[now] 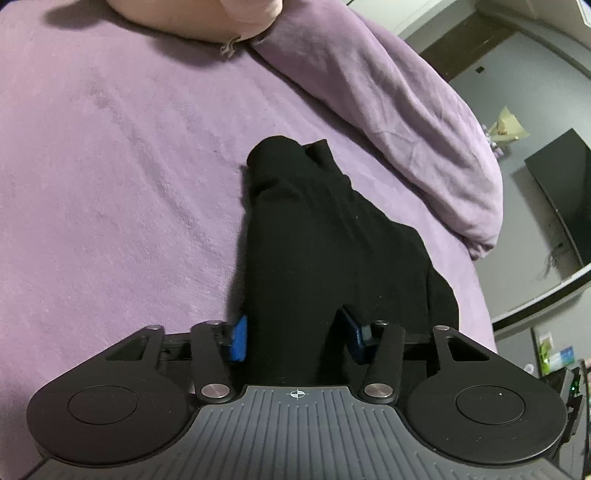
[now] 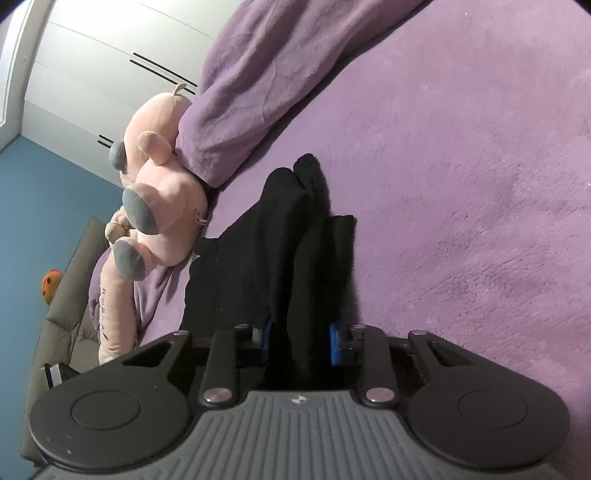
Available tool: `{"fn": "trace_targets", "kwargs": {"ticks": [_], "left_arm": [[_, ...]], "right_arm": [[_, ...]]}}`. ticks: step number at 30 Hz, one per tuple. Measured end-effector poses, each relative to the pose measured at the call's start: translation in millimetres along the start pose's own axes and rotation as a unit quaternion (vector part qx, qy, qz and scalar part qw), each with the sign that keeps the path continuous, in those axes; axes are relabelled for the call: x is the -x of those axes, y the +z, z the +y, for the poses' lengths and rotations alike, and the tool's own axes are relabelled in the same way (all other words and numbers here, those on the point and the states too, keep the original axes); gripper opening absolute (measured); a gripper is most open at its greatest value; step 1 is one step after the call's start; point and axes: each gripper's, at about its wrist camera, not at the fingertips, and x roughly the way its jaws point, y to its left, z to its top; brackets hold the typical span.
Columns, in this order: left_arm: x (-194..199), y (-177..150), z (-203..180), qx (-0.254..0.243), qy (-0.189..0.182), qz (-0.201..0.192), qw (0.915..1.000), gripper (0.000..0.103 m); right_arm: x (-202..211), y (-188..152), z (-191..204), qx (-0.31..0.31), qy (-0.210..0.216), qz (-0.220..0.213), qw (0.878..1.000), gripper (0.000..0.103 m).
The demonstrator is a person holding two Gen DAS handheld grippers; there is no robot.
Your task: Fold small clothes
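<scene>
Your left gripper [image 1: 293,334] is clamping a thick bunch of the black garment [image 1: 317,236], blue pads [image 1: 238,338] pressing in from either side with cloth filling the gap between them. From there the garment is running away from you across the purple bedspread [image 1: 110,166], bunching up into a rounded fold at its far end. Beyond that fold a rolled purple blanket [image 1: 406,129] is lying along the bed, and a pink plush toy [image 1: 207,18] is peeking in at the top edge. Off the bed's far side, a dark screen [image 1: 565,192] is standing against the grey wall.

Your right gripper [image 2: 301,339] is doing the same job: it is pinching another bunch of the black garment [image 2: 273,251], its blue pads [image 2: 335,343] hugging a ridge of fabric. The cloth is trailing forward over the purple bedspread [image 2: 461,184] in two dark folds. Past it, the rolled purple blanket [image 2: 251,92] is resting, with the pink plush toy [image 2: 162,199] touching its end. A grey sofa [image 2: 70,295] is sitting beside the bed, below the white wardrobe [image 2: 92,74].
</scene>
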Motion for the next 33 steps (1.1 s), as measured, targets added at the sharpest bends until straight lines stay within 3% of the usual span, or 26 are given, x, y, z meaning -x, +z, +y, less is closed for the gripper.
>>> {"fn": "trace_targets", "kwargs": {"ticks": [5, 8, 20, 27, 33], "left_arm": [[3.5, 0.9, 0.3, 0.003, -0.004, 0.002, 1.0, 0.03], [7.1, 2.0, -4.2, -0.007, -0.003, 0.001, 1.0, 0.027], [37.8, 5.9, -9.4, -0.01, -0.021, 0.005, 0.9997, 0.023], [79.0, 7.9, 15.0, -0.002, -0.014, 0.007, 0.9999, 0.023], [117.5, 0.8, 51.2, 0.0, 0.016, 0.027, 0.9995, 0.023]], "right_arm": [[0.1, -1.5, 4.3, 0.003, -0.003, -0.005, 1.0, 0.023], [0.4, -2.6, 11.9, 0.013, -0.008, -0.01, 1.0, 0.021], [2.9, -3.3, 38.5, 0.016, 0.004, 0.002, 1.0, 0.02], [-10.0, -21.8, 64.1, 0.016, 0.013, 0.06, 0.998, 0.019], [-22.9, -55.4, 84.4, 0.015, 0.037, 0.117, 0.992, 0.019]]}}
